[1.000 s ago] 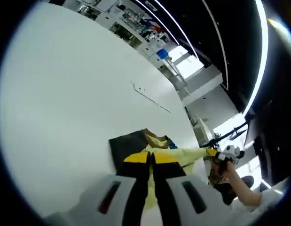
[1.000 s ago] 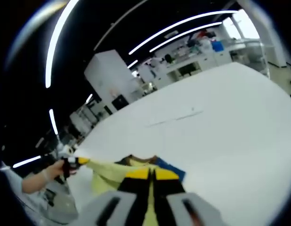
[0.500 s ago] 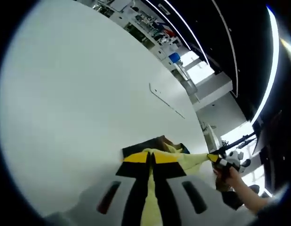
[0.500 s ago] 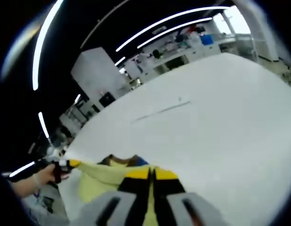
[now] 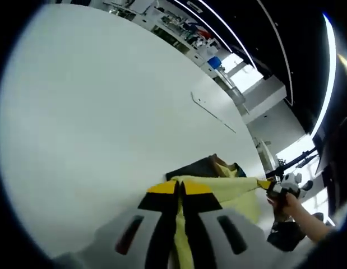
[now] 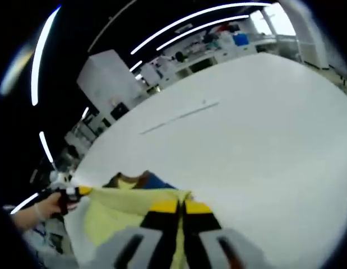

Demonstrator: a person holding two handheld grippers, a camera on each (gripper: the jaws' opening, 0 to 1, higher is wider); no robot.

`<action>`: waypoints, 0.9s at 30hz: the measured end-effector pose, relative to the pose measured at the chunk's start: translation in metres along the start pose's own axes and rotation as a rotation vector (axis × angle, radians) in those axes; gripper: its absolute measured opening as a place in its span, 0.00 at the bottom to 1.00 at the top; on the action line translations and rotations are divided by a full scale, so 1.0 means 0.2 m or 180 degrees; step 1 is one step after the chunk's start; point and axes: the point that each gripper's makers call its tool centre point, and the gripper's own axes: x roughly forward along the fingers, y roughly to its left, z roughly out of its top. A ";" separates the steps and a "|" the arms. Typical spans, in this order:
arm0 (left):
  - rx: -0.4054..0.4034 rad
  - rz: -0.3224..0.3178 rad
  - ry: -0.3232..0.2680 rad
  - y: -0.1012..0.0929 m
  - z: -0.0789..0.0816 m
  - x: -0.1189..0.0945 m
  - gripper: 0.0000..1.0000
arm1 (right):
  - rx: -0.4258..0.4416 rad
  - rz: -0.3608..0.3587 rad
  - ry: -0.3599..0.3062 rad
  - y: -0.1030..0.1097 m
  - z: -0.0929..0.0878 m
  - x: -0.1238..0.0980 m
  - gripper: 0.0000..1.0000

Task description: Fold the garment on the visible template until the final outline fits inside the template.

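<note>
— Since a second ago: stretched wider, the yellow garment (image 5: 229, 188), and the other tool farther off along its edge. Left gripper view first?

— Left tool (image 5: 180, 190) with yellow-tipped jaws pressed together, clamped on the garment's near edge. Cloth running from those jaws off to the right, pulled taut to the right tool (image 5: 269, 185), held in a hand (image 5: 291, 204). Dark and blue parts of the garment lying on the white table (image 5: 106, 123) just beyond the jaws. Thin template line (image 5: 212, 112) well apart, farther up the table.

— And the right gripper view?

— Right tool (image 6: 180, 208) likewise shut tight on the yellow garment (image 6: 114, 210). Cloth spreading left from the jaws to the left tool (image 6: 78, 191), gripped by a hand (image 6: 44, 206). Collar end resting on the table (image 6: 263, 140) just ahead; template line (image 6: 179, 116) far beyond.
</note>
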 end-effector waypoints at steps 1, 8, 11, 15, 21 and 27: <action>0.0000 0.0005 0.0004 0.00 0.00 0.00 0.00 | 0.0006 -0.0005 0.0004 0.00 0.00 0.00 0.00; 0.0316 -0.0243 -0.0006 -0.07 0.00 -0.01 0.04 | -0.0255 0.0012 -0.0002 0.01 -0.01 -0.01 0.01; 0.0398 -0.0306 -0.0024 -0.09 0.00 -0.02 0.15 | -0.0330 0.0059 0.0005 0.03 -0.02 -0.02 0.08; 0.0552 -0.0376 -0.0054 -0.12 -0.01 -0.03 0.28 | -0.0483 0.0097 -0.0012 0.03 -0.01 -0.03 0.22; 0.0761 -0.0472 -0.0050 -0.15 -0.02 -0.06 0.54 | -0.0746 0.0129 -0.0015 0.03 -0.02 -0.04 0.43; 0.0933 -0.0557 -0.0007 -0.20 -0.06 -0.13 0.74 | -0.0829 0.0136 -0.0049 0.04 -0.03 -0.08 0.55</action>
